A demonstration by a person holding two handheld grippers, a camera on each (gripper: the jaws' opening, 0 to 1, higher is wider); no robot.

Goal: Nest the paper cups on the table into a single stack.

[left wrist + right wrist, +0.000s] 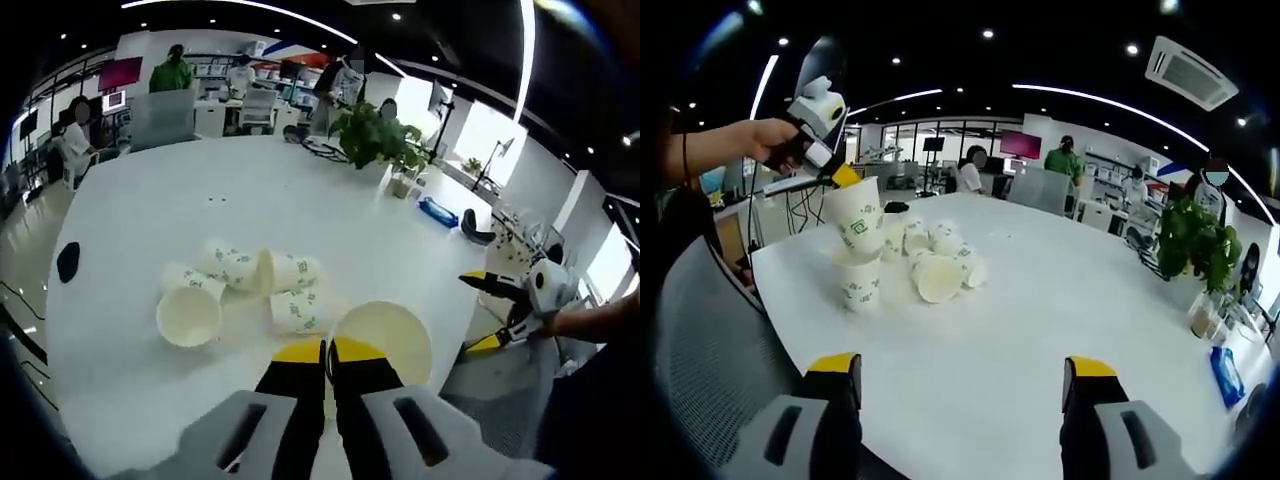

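Observation:
My left gripper is shut on the rim of a white paper cup with green print, whose mouth faces the camera. In the right gripper view this left gripper holds the cup tilted over an upright cup near the table corner; I cannot tell whether its base is inside. Several more cups lie on their sides in a loose heap just beyond. My right gripper is open and holds nothing, off the table's edge, and appears at the right of the left gripper view.
The white table is large. A potted plant and a blue object stand near its far side, and a small black object lies at its left edge. A grey mesh chair is beside the corner. People stand at distant desks.

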